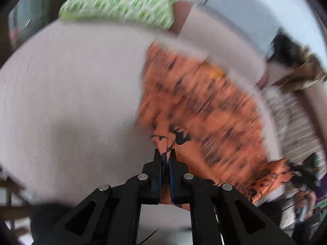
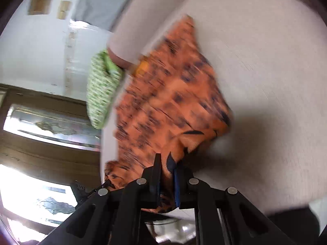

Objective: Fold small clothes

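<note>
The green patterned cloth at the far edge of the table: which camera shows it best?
The left wrist view: the green patterned cloth spreads wide across the top, though blurred. The right wrist view shows it smaller, at the table's edge beside the orange garment.

A pale pinkish-grey desk [image 1: 71,102] fills most of both views, its surface bare toward the left in the left wrist view and toward the right in the right wrist view. White wall [image 2: 36,47] rises behind it, with a grey panel [image 2: 98,4] above. A dark wooden cabinet [image 2: 47,149] with glazed, patterned door panels [image 2: 49,126] stands at the left of the right wrist view. At the right edge of the left wrist view lies a striped fabric surface [image 1: 294,122], blurred.
</note>
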